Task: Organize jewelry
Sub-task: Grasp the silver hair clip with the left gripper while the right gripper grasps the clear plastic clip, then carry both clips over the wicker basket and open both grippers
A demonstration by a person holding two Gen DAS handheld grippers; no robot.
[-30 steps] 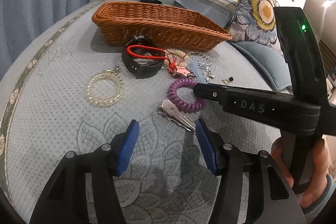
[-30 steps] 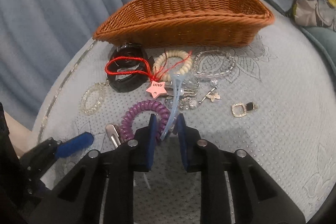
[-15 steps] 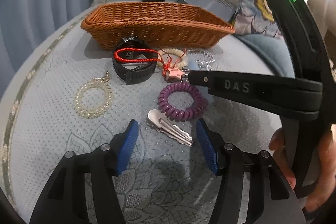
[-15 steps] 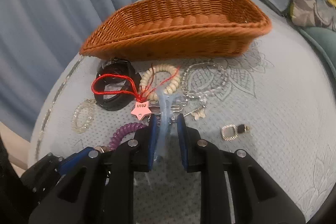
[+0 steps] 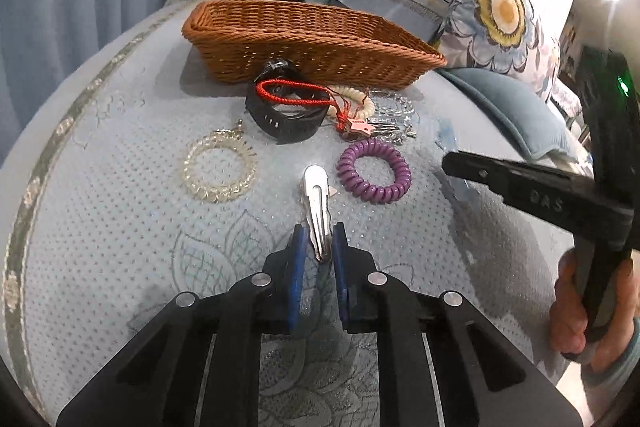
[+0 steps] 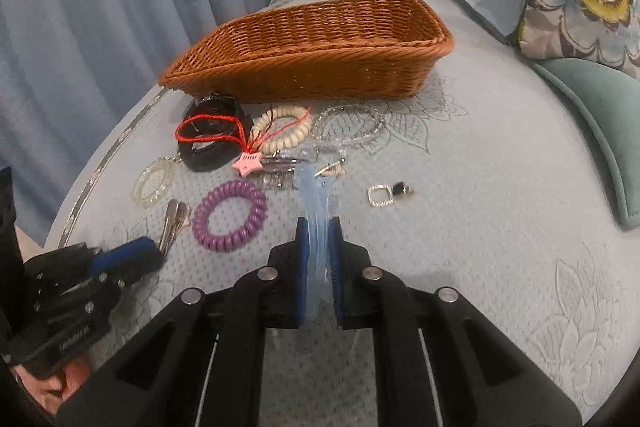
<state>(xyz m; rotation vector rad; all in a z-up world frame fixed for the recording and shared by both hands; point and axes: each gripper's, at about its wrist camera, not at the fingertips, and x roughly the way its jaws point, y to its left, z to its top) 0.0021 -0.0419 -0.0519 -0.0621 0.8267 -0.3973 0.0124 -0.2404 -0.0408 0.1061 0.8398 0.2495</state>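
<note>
Left claw [image 5: 319, 241] has just closed onto the silver clip [image 5: 317, 203]; right claw [image 6: 319, 237] still grips the blue clip [image 6: 315, 223].

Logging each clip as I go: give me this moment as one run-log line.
left hand-held gripper: just closed on silver clip | right hand-held gripper: shut on pale blue clip | basket: no items visible

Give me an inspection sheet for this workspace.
Surface: quilted blue bedspread.
Job's things: wicker basket, inside looks empty; purple coil, clear bracelet, black watch, red cord, bead bracelet and small charms lie loose beside it.
Clutter: nothing seen.
Grippers: left gripper has just closed on the silver clip; right gripper shut on the blue clip.
Cables: nothing seen.
Surroundings: curtain, floral pillow.
</note>
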